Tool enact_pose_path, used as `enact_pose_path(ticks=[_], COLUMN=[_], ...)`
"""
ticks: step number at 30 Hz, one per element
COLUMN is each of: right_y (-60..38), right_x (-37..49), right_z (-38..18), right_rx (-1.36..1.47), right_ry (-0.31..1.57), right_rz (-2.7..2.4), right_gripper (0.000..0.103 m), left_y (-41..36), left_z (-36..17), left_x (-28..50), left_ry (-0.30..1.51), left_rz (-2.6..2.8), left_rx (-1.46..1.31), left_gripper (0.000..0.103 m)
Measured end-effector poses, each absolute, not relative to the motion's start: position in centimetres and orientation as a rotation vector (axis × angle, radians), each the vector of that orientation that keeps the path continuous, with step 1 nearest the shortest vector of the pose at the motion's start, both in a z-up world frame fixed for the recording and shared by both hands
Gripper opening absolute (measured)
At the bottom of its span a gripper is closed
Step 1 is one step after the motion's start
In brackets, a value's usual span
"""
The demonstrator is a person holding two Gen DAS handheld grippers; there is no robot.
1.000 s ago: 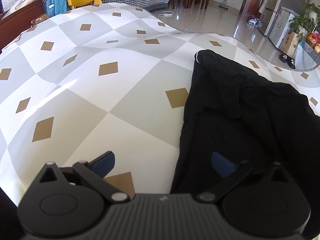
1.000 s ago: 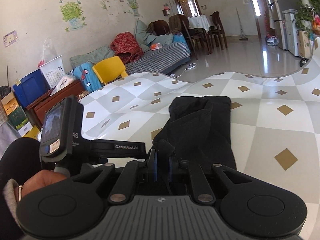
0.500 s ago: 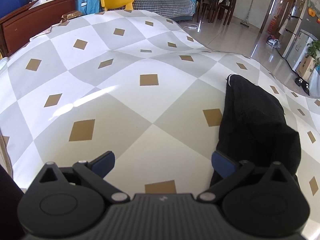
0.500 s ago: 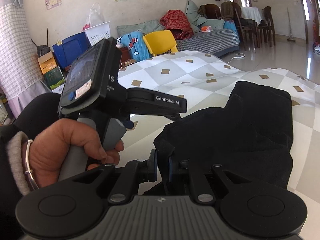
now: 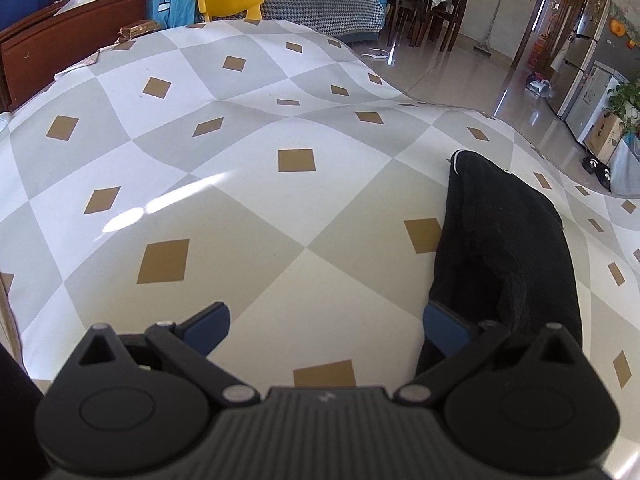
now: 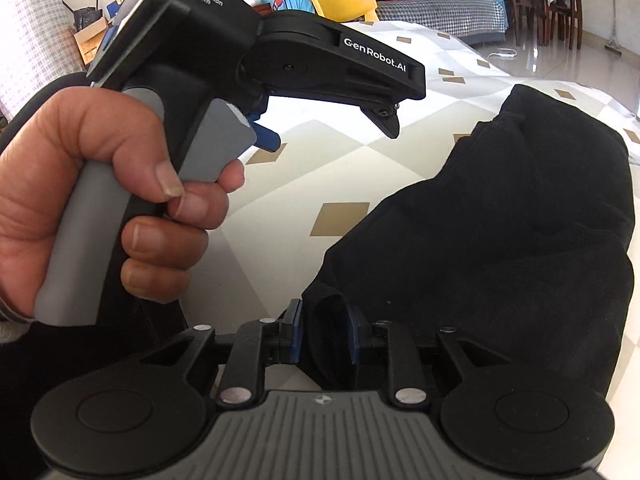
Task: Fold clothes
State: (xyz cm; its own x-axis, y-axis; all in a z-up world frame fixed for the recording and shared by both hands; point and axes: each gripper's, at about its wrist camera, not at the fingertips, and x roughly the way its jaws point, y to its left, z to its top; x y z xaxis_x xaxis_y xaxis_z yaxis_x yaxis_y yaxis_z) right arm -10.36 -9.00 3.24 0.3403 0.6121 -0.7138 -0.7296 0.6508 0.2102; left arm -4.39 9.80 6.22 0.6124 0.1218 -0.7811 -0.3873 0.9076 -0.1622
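The black garment (image 6: 500, 232) lies bunched on the checked tablecloth (image 5: 240, 216); the right gripper (image 6: 323, 338) pinches its near edge; the left gripper (image 5: 326, 326) hangs wide and empty beside it; I'd keep the pinch firm and draw the cloth flat.

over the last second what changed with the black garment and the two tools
The left tool has pulled away from the black garment, which now lies off its right finger. In the right wrist view the left hand has come close alongside. The right tool stays shut on the garment; the left stays open.
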Motion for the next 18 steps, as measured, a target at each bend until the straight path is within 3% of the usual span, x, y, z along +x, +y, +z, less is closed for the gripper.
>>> enact_pose_path(ticks=[18], right_y=[-16.4], right_x=[-8.8], right_z=[5.1], right_rx=[0.025], right_ry=[0.859], right_rz=[0.502], right_gripper=[0.033], left_y=[4.8], left_z=[6.9], left_x=[-3.1], left_ry=[0.794], left_rz=[0.074], left_rx=[-0.284], left_gripper=[0.103])
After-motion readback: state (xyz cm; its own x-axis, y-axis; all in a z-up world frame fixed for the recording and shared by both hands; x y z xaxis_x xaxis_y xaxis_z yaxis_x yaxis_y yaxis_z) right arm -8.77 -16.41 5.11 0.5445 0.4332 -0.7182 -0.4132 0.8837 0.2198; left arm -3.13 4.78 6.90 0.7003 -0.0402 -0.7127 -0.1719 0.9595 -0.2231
